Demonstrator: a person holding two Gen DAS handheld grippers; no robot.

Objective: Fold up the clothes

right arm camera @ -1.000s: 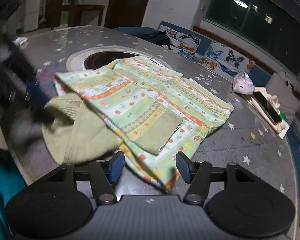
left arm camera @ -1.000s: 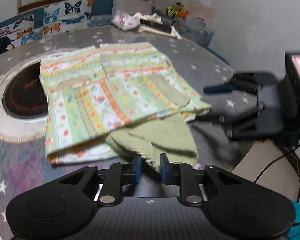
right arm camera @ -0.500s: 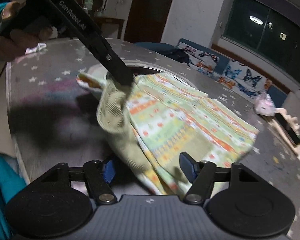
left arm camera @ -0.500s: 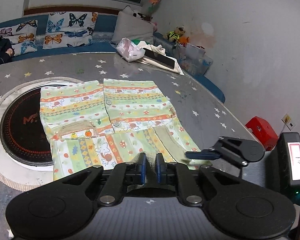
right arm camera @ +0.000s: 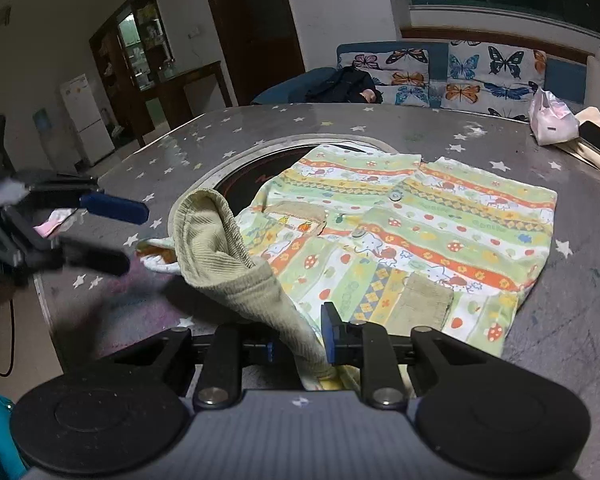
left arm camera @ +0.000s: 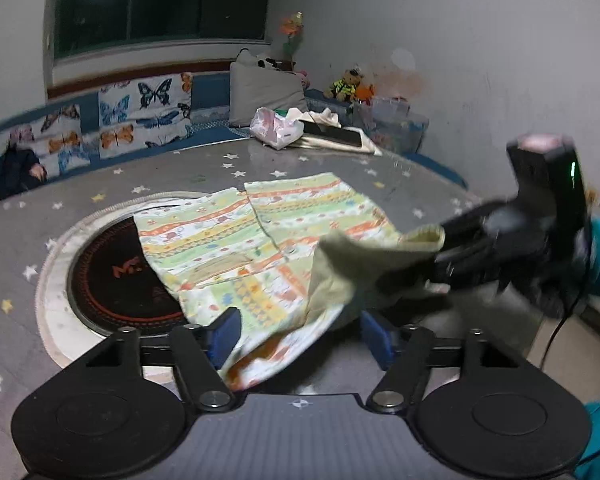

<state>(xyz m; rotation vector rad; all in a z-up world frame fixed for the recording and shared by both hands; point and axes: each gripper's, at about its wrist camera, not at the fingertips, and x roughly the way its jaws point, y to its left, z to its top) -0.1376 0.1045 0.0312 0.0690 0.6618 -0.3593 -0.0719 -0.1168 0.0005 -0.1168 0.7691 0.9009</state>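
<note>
Shirt (right arm camera: 416, 240) lies flat on the counter (right arm camera: 204, 152); my right gripper (right arm camera: 298, 350) is clamped on its olive sleeve (right arm camera: 228, 264), raised for folding inward, my left gripper (left arm camera: 300, 334) spread wide, empty.

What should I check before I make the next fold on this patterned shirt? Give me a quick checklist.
1. Right gripper clamped on the olive ribbed flap: ok.
2. Left gripper free: ok, jaws wide open, cloth lying loose between them.
3. Patterned shirt flat on the table: ok on the far side.
4. Near hem smooth: not ok, it is rumpled and lifted.
5. Pink bag apart from the shirt: ok.
6. How much cloth the right gripper has taken: cannot tell.
</note>
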